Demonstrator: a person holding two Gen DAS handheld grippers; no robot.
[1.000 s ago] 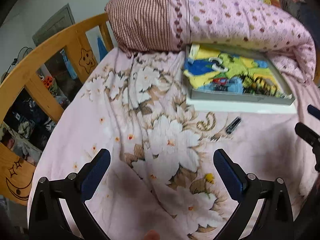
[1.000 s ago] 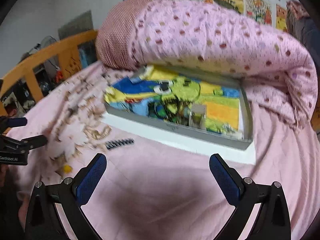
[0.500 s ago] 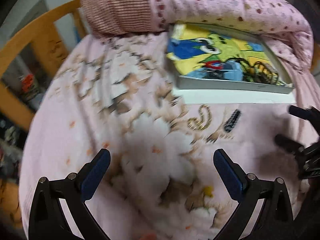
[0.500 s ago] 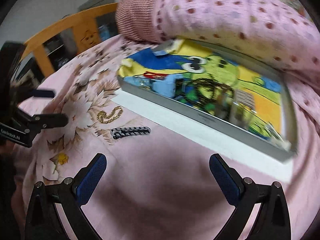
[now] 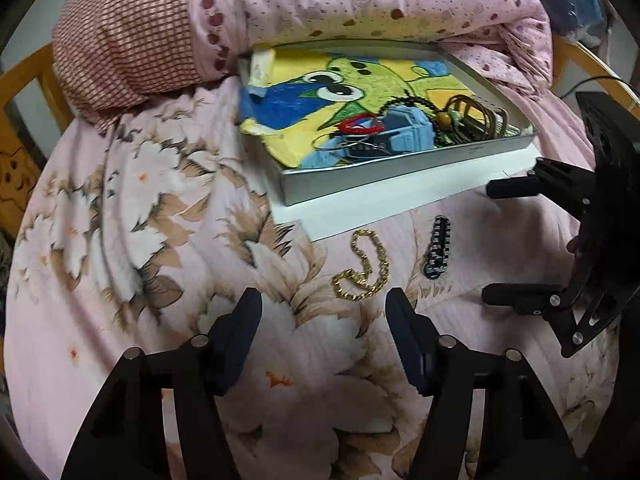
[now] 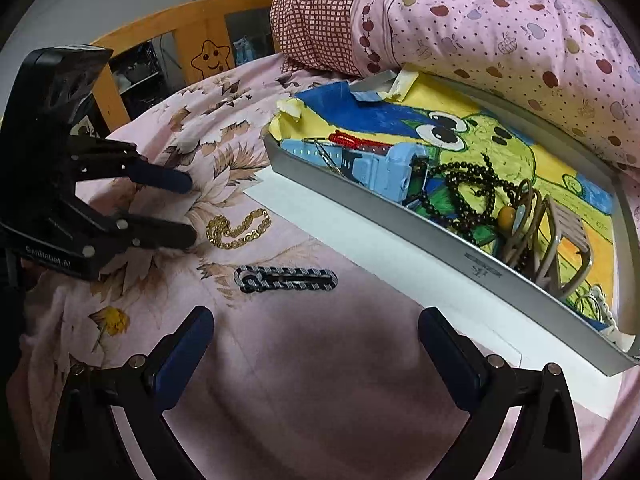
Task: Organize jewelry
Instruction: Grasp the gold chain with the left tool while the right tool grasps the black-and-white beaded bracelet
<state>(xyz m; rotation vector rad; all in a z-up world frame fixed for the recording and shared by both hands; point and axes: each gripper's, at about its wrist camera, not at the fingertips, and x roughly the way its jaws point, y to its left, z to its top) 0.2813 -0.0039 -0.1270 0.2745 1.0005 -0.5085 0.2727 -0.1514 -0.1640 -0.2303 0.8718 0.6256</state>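
A gold chain (image 5: 362,268) (image 6: 238,230) lies curled on the flowered bedsheet. A black-and-grey woven bracelet (image 5: 439,248) (image 6: 286,279) lies beside it. My left gripper (image 5: 322,308) (image 6: 190,208) hovers just short of the gold chain; its jaws are closing with nothing between them. My right gripper (image 6: 318,328) (image 5: 488,242) stands open and empty, close above the sheet near the black bracelet. Behind both pieces, a grey tray (image 5: 400,176) (image 6: 400,220) lined with a cartoon picture holds a blue watch, dark beads, a red cord and other pieces.
The tray rests on a white board (image 5: 392,208). A rolled pink dotted quilt (image 5: 380,4) and a checked pillow (image 5: 120,32) lie behind it. A wooden bed rail (image 6: 180,24) runs along the left side.
Both grippers have dropped closer to the sheet and toward the two loose pieces. The left gripper's jaws have narrowed from wide open. The right gripper's jaws stay wide.
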